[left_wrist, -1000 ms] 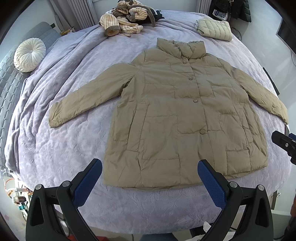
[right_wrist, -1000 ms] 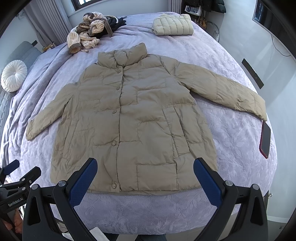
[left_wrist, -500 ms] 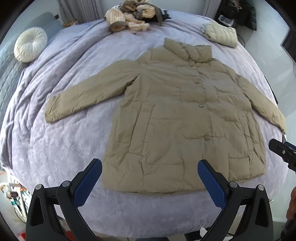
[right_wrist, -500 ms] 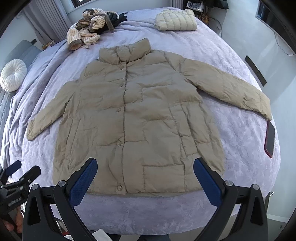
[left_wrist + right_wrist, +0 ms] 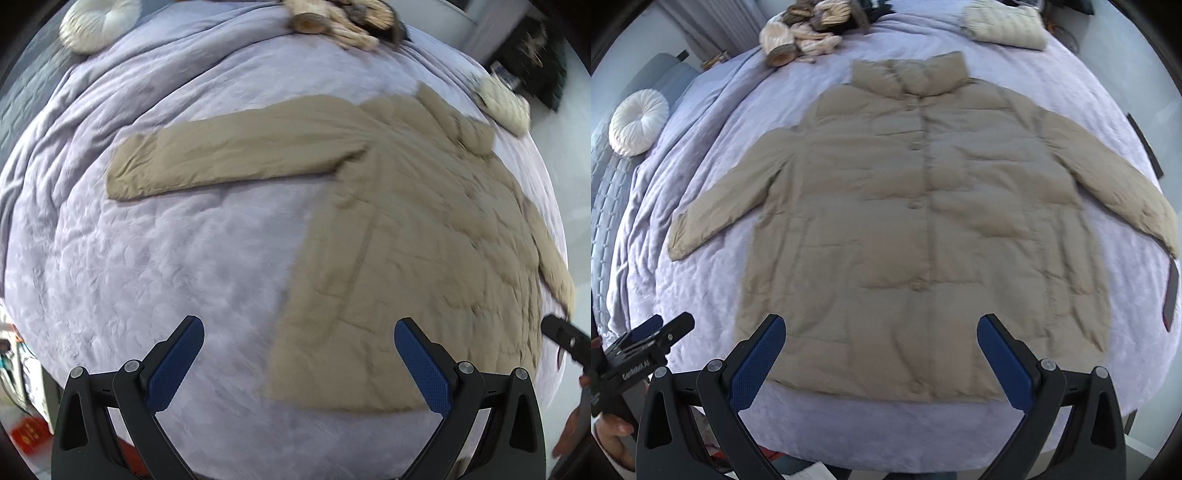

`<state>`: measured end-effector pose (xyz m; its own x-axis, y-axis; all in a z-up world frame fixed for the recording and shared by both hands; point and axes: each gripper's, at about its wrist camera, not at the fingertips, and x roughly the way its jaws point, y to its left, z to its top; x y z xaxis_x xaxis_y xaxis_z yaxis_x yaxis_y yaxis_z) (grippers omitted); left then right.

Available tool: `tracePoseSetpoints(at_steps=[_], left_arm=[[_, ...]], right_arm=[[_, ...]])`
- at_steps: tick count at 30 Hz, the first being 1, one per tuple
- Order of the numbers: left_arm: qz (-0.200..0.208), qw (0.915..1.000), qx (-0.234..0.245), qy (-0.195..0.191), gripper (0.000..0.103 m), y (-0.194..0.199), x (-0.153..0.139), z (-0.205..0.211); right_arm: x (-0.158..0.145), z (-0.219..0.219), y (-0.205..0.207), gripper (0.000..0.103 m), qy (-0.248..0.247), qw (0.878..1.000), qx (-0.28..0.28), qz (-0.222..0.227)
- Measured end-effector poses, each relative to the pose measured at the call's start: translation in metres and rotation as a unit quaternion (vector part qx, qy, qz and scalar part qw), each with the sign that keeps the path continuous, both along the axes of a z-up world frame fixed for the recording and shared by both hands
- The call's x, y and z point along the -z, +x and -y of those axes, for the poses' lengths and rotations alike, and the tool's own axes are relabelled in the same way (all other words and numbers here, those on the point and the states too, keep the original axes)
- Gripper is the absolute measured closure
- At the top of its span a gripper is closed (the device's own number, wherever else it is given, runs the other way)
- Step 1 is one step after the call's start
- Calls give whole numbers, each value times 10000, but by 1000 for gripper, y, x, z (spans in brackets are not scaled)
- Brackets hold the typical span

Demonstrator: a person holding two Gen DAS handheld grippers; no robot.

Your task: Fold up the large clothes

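Note:
A tan puffer jacket (image 5: 923, 229) lies flat and buttoned on the lilac bed cover (image 5: 713, 155), collar far, both sleeves spread out. In the left wrist view the jacket (image 5: 424, 236) fills the right half, its left sleeve (image 5: 229, 155) stretched across the cover. My left gripper (image 5: 299, 354) is open above the hem's left corner, holding nothing. My right gripper (image 5: 881, 350) hangs open over the hem near the front edge, also with nothing in it. The left gripper (image 5: 646, 343) shows at the lower left of the right wrist view.
A heap of striped knitwear (image 5: 801, 33) and a folded cream puffer (image 5: 1004, 26) lie at the far end of the bed. A round white cushion (image 5: 639, 127) rests at the left. A dark red phone (image 5: 1171, 295) lies by the right edge.
Both grippers have moved closer to the bed. The left one swung left and tilted, so the jacket now sits to the right in its view. Both stay open.

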<state>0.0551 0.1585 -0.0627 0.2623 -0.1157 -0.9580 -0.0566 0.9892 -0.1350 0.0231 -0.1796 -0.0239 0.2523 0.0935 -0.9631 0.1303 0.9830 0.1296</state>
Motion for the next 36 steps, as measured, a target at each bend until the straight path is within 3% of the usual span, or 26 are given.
tracePoseSetpoints(at_steps=[6,12,20,26,27,28,29,30,31,32,33,34,36], left_arm=[[68,9970,-716,-301,0,38,38,-68],[190,9845,-1529,-835,0,81,90,-127],[426,9667,-2038,-1486,0,141,157,-160],[709,9580,-2330,-1513,0,166,180,-175],[798,9567,-2367,-1494,0,168,179,-177],[883,9554,-2405,-1472,0,169,178,-178],[974,9534,-2456,-1458,0,171,177,-180],[1066,9510,-2531,-1419,0,174,177,-182],[1108,9503,-2581,-1342,0,177,176,-183],[1119,9515,-2611,-1177,10,180,176,-183],[1096,9538,-2606,-1015,31,184,175,-182],[1044,9580,-2533,-852,42,189,176,-180],[1117,9585,-2299,-1260,91,195,176,-182]], right_arm=[[26,-54,34,0,-101,9987,-461,-204],[58,-94,80,0,-248,9949,-948,-257],[96,-132,166,0,-545,9874,-1474,189],[126,-142,228,3,-286,9885,-1383,549],[128,-143,233,15,-219,9890,-1346,574],[134,-143,241,38,-106,9899,-1298,563],[139,-143,245,49,-22,9908,-1248,514],[145,-142,250,67,88,9922,-1160,448],[152,-140,253,76,164,9935,-1050,401],[157,-138,255,78,184,9943,-969,399],[160,-138,256,80,180,9947,-932,394],[165,-137,256,81,168,9951,-905,370],[175,-138,256,82,123,9954,-900,315]])
